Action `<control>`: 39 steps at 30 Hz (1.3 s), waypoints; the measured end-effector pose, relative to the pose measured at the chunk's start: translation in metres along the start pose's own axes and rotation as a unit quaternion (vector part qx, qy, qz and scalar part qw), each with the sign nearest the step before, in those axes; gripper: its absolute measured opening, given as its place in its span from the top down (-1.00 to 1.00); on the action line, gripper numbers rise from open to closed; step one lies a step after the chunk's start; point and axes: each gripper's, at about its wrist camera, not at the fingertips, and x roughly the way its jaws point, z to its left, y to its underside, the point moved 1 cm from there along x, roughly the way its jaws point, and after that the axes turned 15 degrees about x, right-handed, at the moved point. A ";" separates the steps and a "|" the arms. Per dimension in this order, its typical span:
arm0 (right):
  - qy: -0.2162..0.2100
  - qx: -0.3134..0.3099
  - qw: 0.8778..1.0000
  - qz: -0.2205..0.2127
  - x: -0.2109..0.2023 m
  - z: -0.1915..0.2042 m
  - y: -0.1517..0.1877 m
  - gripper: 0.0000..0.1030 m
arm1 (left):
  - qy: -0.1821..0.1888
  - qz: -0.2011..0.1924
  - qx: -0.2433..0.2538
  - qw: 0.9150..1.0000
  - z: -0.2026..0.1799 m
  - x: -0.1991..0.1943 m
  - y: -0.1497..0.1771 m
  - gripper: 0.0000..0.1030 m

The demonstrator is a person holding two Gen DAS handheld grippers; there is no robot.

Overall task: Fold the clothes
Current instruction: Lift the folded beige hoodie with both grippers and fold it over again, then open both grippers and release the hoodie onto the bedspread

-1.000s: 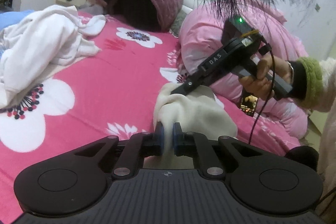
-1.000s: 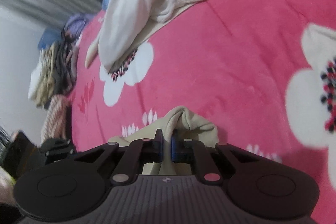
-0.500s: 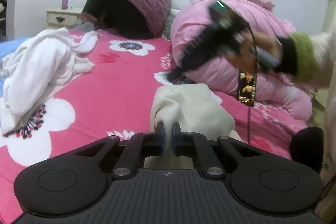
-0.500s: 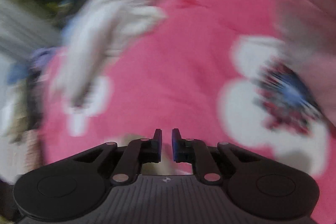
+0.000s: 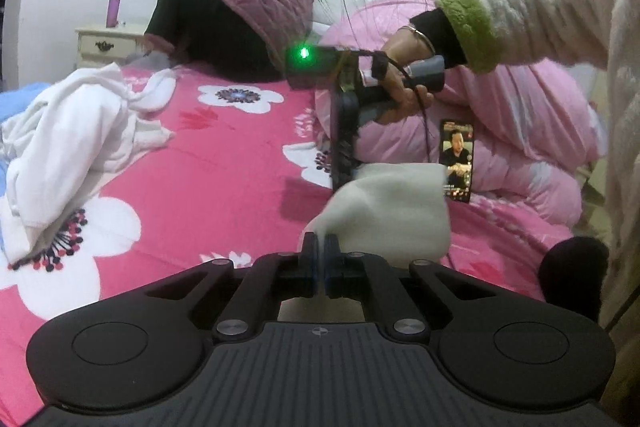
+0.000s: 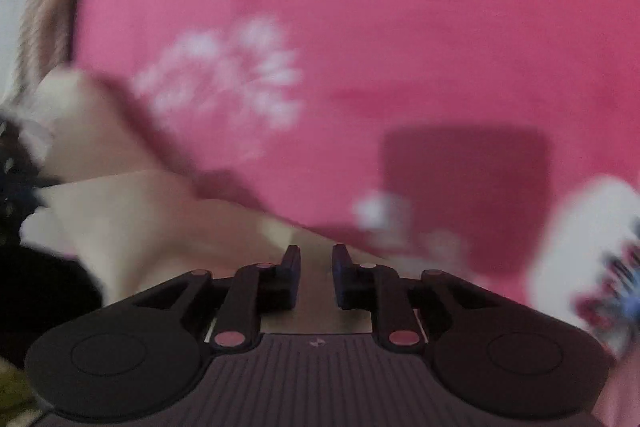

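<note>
Cream soft knit garment [image 5: 392, 211] bunched near centre on pink bedspread; white crumpled garment [image 5: 76, 139] heaped far left.

Lit phone [image 5: 456, 161] against pink quilt [image 5: 520, 115]

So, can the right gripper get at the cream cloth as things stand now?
Probably yes. The right gripper has just been opening, with nothing between its fingers, directly above the cream cloth, which the left gripper pinches.

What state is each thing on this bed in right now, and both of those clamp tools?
Left gripper: shut on the cream garment.
Cream garment: bunched, one edge lifted.
Right gripper: jaws apart, just been opening, gripping nothing.
White garment: crumpled heap, unfolded.
Phone: screen lit.
</note>
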 end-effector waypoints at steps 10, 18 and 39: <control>-0.070 -0.066 0.989 -0.108 -0.031 0.039 -0.026 0.55 | -0.038 0.037 -0.058 0.997 0.039 0.027 0.015 0.96; -0.141 0.095 0.931 -0.323 -0.078 -0.065 0.035 0.47 | -0.084 0.044 -0.158 0.983 0.079 0.035 0.028 0.64; 0.017 -0.163 0.891 -0.424 -0.031 -0.010 0.113 0.94 | -0.101 0.083 -0.184 0.974 0.023 0.015 0.015 0.53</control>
